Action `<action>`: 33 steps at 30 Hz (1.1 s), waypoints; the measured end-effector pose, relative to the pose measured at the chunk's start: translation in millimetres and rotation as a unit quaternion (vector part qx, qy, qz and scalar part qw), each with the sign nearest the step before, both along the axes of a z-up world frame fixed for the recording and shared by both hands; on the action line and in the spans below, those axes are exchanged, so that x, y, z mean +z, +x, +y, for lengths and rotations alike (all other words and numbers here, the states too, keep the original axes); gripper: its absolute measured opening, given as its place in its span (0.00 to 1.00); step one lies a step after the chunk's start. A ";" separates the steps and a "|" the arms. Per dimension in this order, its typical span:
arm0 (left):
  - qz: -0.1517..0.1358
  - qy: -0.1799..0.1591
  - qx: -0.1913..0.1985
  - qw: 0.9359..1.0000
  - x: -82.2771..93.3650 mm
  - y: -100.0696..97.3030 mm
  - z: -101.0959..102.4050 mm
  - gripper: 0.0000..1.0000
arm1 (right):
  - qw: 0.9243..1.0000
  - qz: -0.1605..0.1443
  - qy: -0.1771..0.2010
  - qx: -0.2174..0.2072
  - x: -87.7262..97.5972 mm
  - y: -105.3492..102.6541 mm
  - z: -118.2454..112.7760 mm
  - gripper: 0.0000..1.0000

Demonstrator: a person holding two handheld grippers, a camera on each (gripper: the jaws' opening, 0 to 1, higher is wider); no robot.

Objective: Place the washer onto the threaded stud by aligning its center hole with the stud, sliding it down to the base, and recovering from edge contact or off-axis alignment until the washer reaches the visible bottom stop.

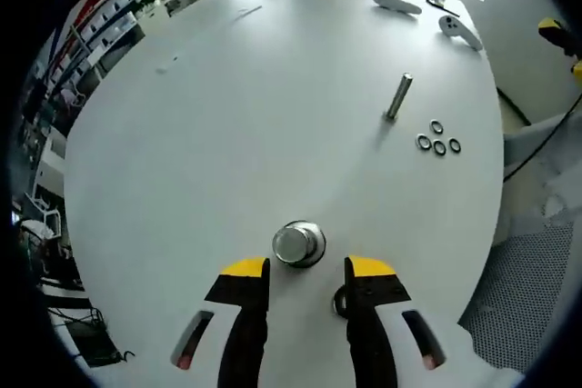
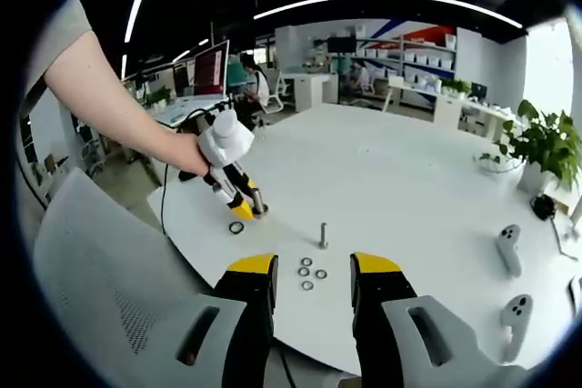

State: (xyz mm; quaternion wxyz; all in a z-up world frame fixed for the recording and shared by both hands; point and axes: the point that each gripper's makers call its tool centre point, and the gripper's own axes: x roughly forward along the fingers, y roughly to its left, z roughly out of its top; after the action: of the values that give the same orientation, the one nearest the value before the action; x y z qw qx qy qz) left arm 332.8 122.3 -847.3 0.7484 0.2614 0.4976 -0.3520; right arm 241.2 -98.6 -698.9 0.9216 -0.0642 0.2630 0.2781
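Note:
A shiny metal stud (image 1: 298,244) stands upright on the white table (image 1: 227,134), seen from above just ahead of my left gripper (image 1: 305,267), whose jaws are open and hold nothing. A dark washer (image 1: 338,302) lies flat on the table against the inner side of the right jaw. In the right gripper view a hand holds the left gripper (image 2: 245,208) over the stud (image 2: 258,202), with the washer (image 2: 236,227) beside it. My right gripper (image 2: 314,265) is open and empty near the table's edge.
A second bolt (image 1: 398,97) (image 2: 323,235) stands further along the table, with several loose washers (image 1: 439,140) (image 2: 309,273) beside it. Two white controllers (image 2: 507,247) and a potted plant (image 2: 546,143) sit to the right. A mesh chair (image 2: 100,288) stands by the table.

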 end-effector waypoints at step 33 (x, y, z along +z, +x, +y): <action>0.034 0.003 0.077 0.996 -18.2 -46.4 0.2 0.21 | 1.000 0.001 0.002 0.016 -0.1 -2.6 7.4 0.34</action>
State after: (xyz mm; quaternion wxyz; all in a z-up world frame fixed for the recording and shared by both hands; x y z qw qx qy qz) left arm 286.4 122.5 -865.5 0.7551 0.2125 0.5426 -0.3004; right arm 238.5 -91.2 -699.0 0.9166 -0.0664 0.2628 0.2938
